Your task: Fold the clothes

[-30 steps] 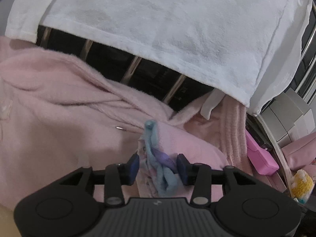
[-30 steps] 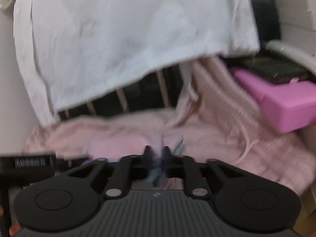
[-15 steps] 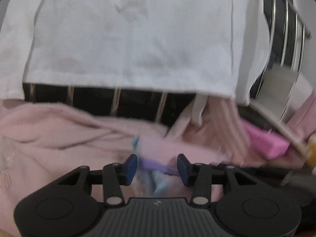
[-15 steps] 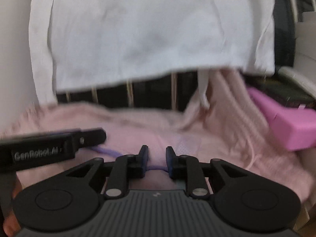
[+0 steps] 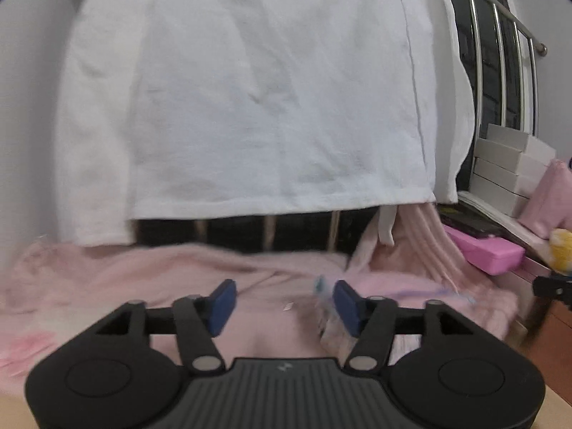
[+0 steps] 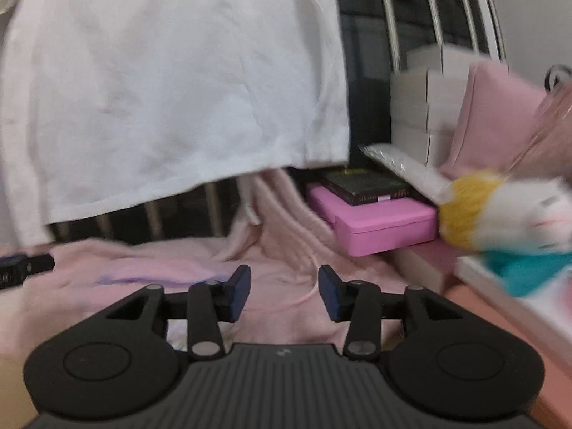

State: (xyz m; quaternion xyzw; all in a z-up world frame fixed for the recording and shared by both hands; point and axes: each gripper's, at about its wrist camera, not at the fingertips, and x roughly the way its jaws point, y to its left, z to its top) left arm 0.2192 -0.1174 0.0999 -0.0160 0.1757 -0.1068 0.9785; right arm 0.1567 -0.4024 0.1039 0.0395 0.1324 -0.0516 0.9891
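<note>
Clothes first: your small pale-blue and lilac garment (image 5: 323, 307) sits just inside the right finger (image 5: 345, 307) of your left gripper (image 5: 284, 302), lying on the pink fleece (image 5: 143, 279) that spreads beneath both tools. Motion blur smears it, so you cannot tell its shape or whether it touches the pad. In the right wrist view only a faint lilac streak (image 6: 121, 279) of it shows, off to the left of the right gripper (image 6: 284, 291). Both grippers stand with jaws spread wide and nothing between them.

A white towel (image 5: 268, 100) hangs over the metal rail (image 5: 500, 57) and hides most of the bars behind. To your right, room is tight: a pink box (image 6: 371, 220) with a dark book (image 6: 368, 184) on top, stacked white boxes (image 5: 507, 168) and a blurred yellow-and-white knitted toy (image 6: 500, 211). The book's spine lettering is too blurred to read.
</note>
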